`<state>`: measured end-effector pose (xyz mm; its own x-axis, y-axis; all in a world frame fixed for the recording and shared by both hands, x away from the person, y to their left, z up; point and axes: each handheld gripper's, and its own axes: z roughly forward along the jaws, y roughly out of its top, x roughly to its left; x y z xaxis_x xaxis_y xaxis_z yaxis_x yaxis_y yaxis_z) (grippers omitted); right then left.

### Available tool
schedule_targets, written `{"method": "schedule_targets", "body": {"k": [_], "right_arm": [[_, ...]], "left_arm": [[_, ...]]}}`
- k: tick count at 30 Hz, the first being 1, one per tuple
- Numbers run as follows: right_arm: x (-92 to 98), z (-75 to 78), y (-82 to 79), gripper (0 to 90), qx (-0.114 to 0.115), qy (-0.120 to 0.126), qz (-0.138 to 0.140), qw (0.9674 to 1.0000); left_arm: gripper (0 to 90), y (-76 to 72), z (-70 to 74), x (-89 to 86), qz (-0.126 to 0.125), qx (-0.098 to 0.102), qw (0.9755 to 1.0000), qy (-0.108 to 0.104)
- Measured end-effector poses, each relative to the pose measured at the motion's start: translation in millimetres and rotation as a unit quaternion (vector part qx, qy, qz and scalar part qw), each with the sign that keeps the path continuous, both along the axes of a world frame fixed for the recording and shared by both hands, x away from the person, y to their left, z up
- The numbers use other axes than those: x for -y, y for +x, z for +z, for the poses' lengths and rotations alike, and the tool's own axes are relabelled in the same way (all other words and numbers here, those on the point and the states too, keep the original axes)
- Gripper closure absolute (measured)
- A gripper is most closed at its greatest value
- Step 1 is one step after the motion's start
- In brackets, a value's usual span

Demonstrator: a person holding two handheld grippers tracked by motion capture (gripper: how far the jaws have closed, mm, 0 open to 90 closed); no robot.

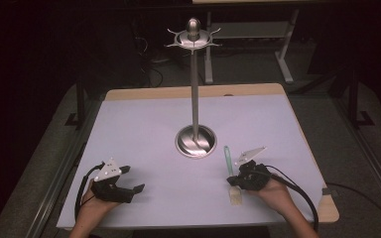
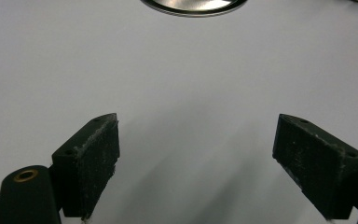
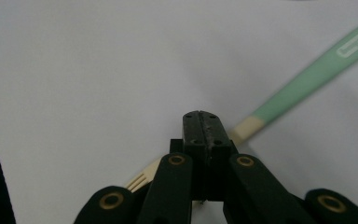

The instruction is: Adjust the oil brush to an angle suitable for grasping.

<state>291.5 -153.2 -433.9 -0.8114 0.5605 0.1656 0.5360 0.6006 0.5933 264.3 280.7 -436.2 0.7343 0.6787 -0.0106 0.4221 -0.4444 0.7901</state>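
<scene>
Right claw [image 3: 200, 122] shut; green-handled fork [image 3: 307, 77] lies crosswise beneath it

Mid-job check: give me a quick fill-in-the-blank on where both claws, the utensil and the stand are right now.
1. The left claw has its jaws ____, with nothing between them.
2. The right claw is shut on the cream neck of a utensil whose handle is ____ in colour.
3. The metal stand rises from a round ____ resting on the table.

Missing words: open; green; base
</scene>
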Motion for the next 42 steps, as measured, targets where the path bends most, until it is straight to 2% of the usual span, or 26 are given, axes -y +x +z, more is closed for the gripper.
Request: {"method": "schedule_targets", "body": {"k": [5,7,8,9,10,12,14,21,42], "right_arm": [[-5.2,-0.4,-2.8,90.0,0.002,-0.004,0.006,1.0],[-7.2,-0.8,-3.2,90.0,-0.005,0.002,0.005,1.0],[-9.7,-2.1,-3.1,90.0,-0.004,-0.002,0.009,1.0],[-14.4,-3.5,-3.8,90.0,0.005,-0.02,0.014,0.9997],[-14.4,-3.5,-3.8,90.0,0.005,-0.02,0.014,0.9997],[-14.8,-1.1,-4.4,90.0,0.01,-0.035,0.012,0.9993],[-14.1,-1.2,-4.2,90.0,0.01,-0.036,0.011,0.9993],[-3.5,0.0,-5.4,90.0,-0.001,-0.041,0.0,0.9991],[25.2,3.3,-2.8,90.0,-0.001,-0.073,-0.026,0.997]], "left_arm": [[14.3,0.6,-0.8,0.2,-0.003,-0.001,1.0,0.004],[14.3,0.4,-0.9,0.2,-0.003,-0.001,1.0,0.004],[14.3,0.2,-0.9,0.1,-0.004,-0.002,1.0,0.005],[14.3,0.2,-1.1,0.2,-0.003,-0.002,1.0,0.006],[14.3,0.2,-1.1,0.2,-0.003,-0.002,1.0,0.006],[14.3,-0.3,-1.5,0.6,-0.003,-0.002,1.0,0.006],[14.3,-0.3,-1.4,0.7,-0.004,-0.002,1.0,0.007],[14.3,-0.2,-1.7,0.8,-0.004,-0.002,1.0,0.008],[14.2,-0.9,-2.4,2.2,-0.008,-0.003,0.9999,0.011]]}}
